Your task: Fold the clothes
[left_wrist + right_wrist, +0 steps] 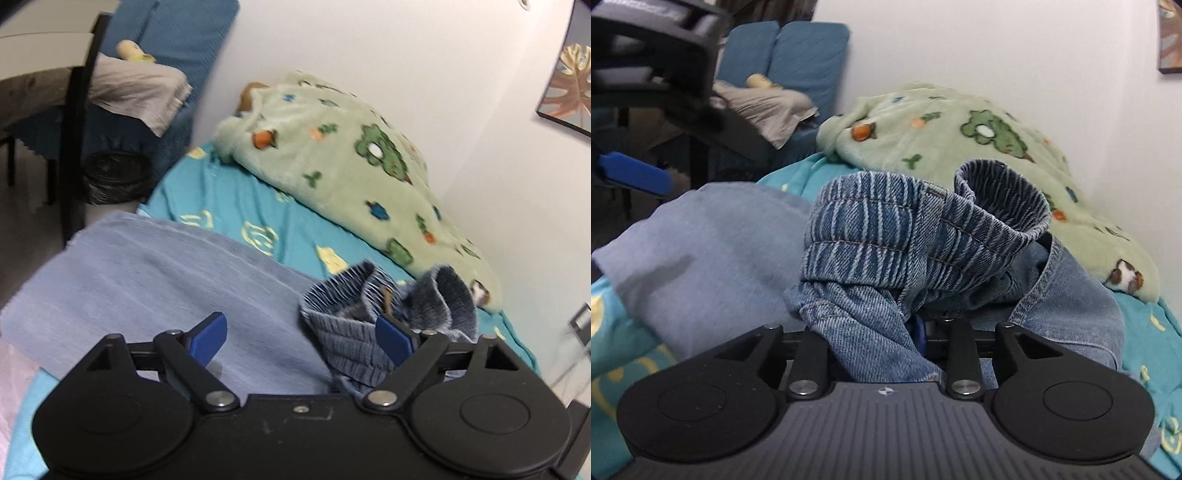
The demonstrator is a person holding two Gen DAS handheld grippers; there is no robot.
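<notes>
A pair of blue denim trousers lies on the bed, its pale leg (166,280) spread flat to the left. The striped elastic waistband (886,229) is bunched up and lifted. My right gripper (886,328) is shut on the denim just below that waistband, and the cloth hides its fingertips. My left gripper (301,339) stands open over the trousers, its right pad (393,341) against the bunched waistband (347,332) and its left pad above the flat leg. In the right wrist view, one blue pad (631,173) of the left gripper shows at the far left.
A teal bed sheet (229,199) with yellow prints covers the bed. A crumpled green fleece blanket (332,158) lies along the white wall behind the trousers. To the left stand a black chair frame (77,129), a blue sofa (184,33) with beige cloth, and a dark bin (110,177).
</notes>
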